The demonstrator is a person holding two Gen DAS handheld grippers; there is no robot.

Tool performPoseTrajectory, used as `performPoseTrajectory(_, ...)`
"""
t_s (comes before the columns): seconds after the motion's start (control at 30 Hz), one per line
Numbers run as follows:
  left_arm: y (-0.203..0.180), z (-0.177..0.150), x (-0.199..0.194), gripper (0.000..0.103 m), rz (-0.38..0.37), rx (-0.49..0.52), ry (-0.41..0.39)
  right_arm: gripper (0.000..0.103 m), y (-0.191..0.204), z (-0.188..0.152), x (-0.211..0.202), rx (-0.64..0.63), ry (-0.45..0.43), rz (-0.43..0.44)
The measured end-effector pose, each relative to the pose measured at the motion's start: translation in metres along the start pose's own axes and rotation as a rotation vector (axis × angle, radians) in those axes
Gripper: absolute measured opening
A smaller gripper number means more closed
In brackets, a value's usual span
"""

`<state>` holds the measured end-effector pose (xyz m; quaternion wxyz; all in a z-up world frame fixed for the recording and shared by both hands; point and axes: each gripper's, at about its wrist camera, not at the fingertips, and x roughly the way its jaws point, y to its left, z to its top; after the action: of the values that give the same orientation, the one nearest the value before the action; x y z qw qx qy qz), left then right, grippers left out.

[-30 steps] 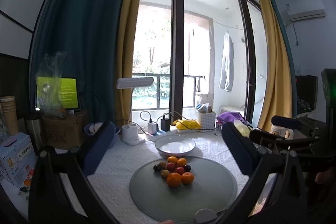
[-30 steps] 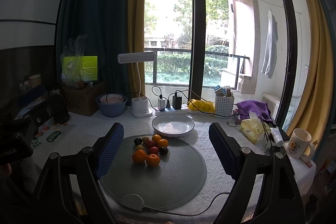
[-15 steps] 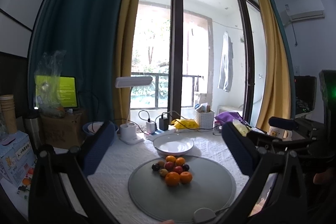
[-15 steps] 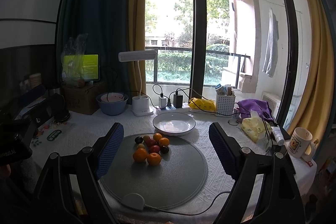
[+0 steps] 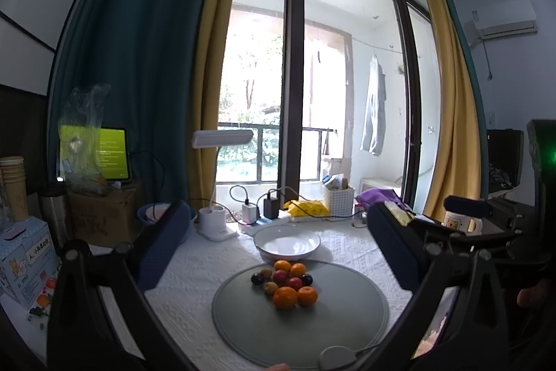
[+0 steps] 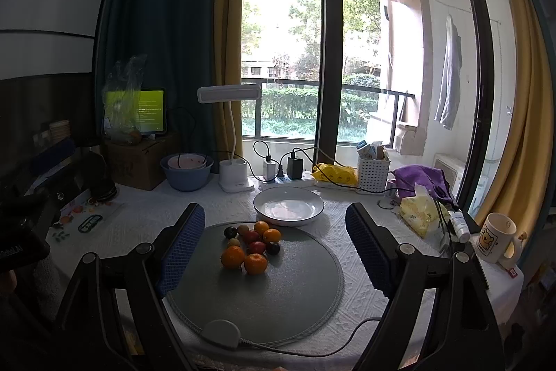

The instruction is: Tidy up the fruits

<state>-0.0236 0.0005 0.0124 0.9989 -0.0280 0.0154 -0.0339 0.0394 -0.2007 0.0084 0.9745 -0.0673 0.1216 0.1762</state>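
Barely shifted since a second ago: slight drift only. Left gripper and right gripper spread wide, empty, hovering short of fruit pile on grey mat. Opening step; next, closing on one orange, toward white plate.

We count ten fruits on the bench: four orange fruits, two red fruits, two dark fruits and two small brownish fruits. We see one round grey mat, one white plate, one mug, one desk lamp and one white basket. We make out two nested bowls, and two chargers on one power strip.
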Motion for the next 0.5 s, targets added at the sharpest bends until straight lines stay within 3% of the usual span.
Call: performPoseTrajectory(0.5,0.0001,-0.0029,-0.0001,0.103,-0.008,-0.007,0.022,0.086,-0.0046,-0.0023,0.0044,0.001,0.012,-0.003)
